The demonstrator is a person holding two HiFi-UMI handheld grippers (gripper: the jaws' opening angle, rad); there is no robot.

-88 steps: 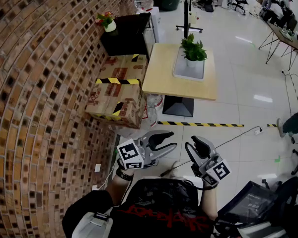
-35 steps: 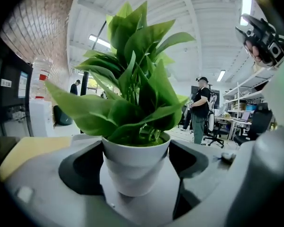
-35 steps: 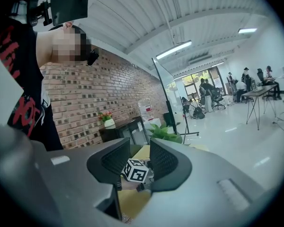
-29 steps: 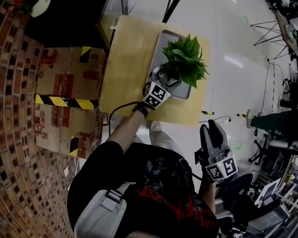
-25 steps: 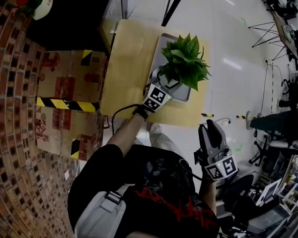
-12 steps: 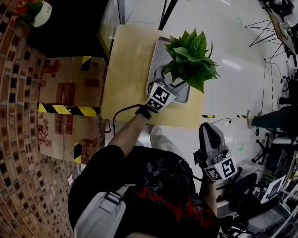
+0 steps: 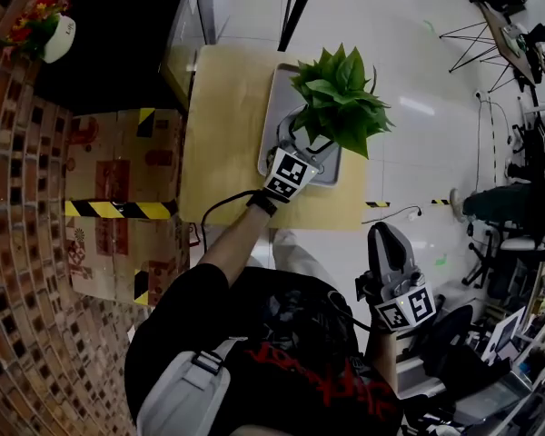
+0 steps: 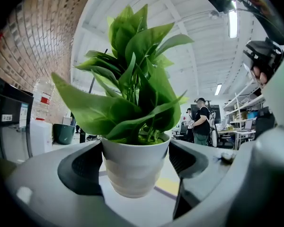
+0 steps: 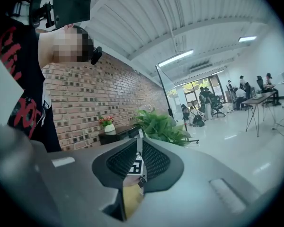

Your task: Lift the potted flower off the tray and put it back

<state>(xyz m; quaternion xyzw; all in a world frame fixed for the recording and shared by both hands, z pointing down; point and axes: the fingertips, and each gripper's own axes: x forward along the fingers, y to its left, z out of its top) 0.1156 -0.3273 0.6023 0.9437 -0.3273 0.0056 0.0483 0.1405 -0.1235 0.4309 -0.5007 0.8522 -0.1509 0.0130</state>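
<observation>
Head view: left gripper (image 7: 293, 140) reaches over the square pale-wood table (image 7: 220, 143). The potted flower (image 7: 338, 98), with broad glossy green leaves, sits in its jaws above the shallow grey rectangular tray (image 7: 269, 125). Right gripper (image 7: 384, 239) hangs beyond the table edge, close to the person's body. Left gripper view: dark ribbed pads (image 8: 83, 167) clamp both sides of the smooth, tapered white pot. Right gripper view: jaws a narrow slit apart and opening, with nothing between them.
</observation>
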